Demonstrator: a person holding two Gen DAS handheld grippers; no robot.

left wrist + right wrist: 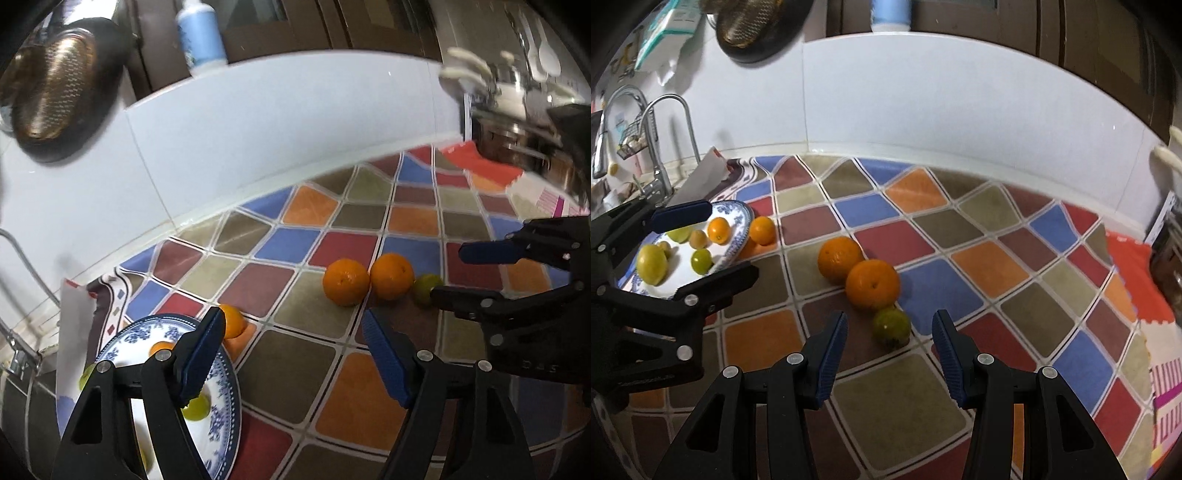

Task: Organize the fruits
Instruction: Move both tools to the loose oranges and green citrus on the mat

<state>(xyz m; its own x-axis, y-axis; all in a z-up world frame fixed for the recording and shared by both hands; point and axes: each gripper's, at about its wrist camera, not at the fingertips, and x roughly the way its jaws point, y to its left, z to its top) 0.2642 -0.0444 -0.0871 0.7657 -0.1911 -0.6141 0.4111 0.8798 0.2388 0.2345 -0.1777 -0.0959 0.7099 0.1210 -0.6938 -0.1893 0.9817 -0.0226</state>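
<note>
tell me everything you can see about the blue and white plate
The plate is round, white in the middle with a blue floral rim, and looks ceramic. It lies flat on the checked cloth near the sink, holding several small green, yellowish and orange fruits. A small orange sits on the cloth right against its rim. The left hand-held gripper is in front of it.

Beside the plate [740, 218]: oranges, three [840, 258]; green citrus, one [891, 328]. On the plate: small fruits, six [652, 264].
</note>
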